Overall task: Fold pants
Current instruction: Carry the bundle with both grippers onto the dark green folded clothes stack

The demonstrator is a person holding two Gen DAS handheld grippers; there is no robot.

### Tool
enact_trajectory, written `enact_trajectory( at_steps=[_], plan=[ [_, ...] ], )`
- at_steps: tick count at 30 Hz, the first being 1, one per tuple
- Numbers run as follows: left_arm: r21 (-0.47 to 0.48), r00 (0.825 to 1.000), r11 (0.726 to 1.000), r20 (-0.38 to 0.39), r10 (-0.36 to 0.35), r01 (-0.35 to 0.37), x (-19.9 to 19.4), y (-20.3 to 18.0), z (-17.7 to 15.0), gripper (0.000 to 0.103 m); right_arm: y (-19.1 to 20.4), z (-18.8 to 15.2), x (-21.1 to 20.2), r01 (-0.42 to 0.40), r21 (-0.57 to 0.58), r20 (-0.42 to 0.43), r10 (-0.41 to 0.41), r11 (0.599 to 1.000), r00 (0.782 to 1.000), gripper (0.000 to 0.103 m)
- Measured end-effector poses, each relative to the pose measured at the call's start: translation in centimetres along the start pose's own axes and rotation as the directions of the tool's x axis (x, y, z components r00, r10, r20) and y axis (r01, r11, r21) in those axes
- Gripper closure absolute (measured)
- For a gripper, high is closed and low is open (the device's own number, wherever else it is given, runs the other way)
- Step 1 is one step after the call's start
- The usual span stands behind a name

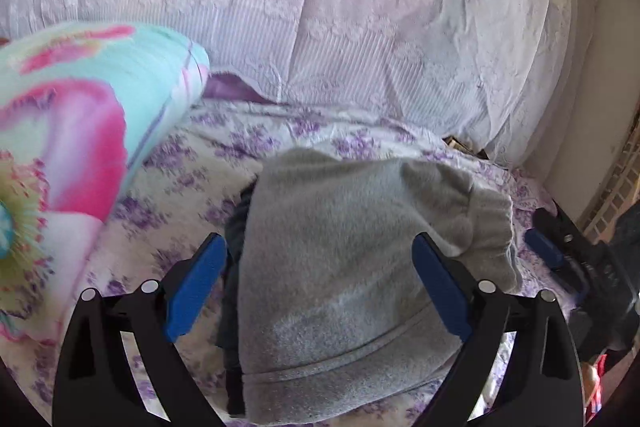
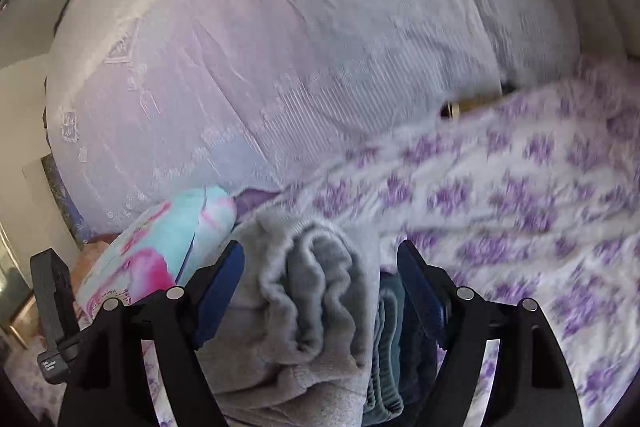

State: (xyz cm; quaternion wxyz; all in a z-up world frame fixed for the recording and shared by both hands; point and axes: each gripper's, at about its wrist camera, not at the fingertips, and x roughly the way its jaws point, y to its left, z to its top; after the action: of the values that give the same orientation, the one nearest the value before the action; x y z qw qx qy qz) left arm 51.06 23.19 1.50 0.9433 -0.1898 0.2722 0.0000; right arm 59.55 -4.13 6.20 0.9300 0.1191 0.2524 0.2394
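Right wrist: blurred, seemingly floral bedspread point(image 2: 500, 195)

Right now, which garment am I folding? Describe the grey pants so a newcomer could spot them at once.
Start at the bed with the purple-flowered sheet, in front of the big white lace-covered cushion. The grey pants lie bunched on it, right of the turquoise-and-pink floral pillow. They are plain fuzzy fleece with a ribbed cuff, resting on darker teal clothing.
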Motion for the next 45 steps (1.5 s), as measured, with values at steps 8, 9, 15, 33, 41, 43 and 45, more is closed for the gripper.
enact_trajectory(
  at_steps=[8,9,15,33,41,43,45],
  plan=[
    [0.129,0.979,0.982,-0.129,0.157,-0.14,4.9,-0.5,-2.5,0.004,-4.7,-2.5,6.0,0.229,-0.043,-0.144,-0.233,0.972,0.962,0.008],
    [0.065,0.983,0.993,-0.147,0.112,-0.103,4.8,0.3,-2.4,0.004,-5.7,-2.3,6.1,0.188,0.009,-0.175,-0.184,0.982,0.967,0.007],
    [0.026,0.989,0.994,-0.101,0.112,-0.109,2.7,0.4,-0.8,0.005,-1.9,-1.5,3.6,0.156,-0.049,-0.071,-0.16,0.986,0.985,0.007],
    [0.233,0.96,0.934,-0.005,0.28,-0.272,3.4,-2.7,-2.2,0.004,0.2,-1.5,1.3,0.175,-0.083,0.012,-0.174,0.981,0.985,0.003],
    [0.25,0.954,0.923,0.011,0.301,-0.294,3.3,-3.0,-2.2,0.004,2.9,-3.2,3.9,0.277,-0.302,-0.032,-0.3,0.912,0.953,0.003],
    [0.257,0.954,0.922,0.007,0.299,-0.29,3.4,-3.1,-2.3,0.004,1.2,-3.7,4.5,0.216,-0.23,-0.076,-0.238,0.949,0.968,0.003],
    [0.264,0.952,0.917,0.016,0.305,-0.298,3.4,-3.3,-2.4,0.004,0.4,-3.2,4.5,0.178,-0.157,-0.115,-0.197,0.972,0.974,0.003]
  ],
)
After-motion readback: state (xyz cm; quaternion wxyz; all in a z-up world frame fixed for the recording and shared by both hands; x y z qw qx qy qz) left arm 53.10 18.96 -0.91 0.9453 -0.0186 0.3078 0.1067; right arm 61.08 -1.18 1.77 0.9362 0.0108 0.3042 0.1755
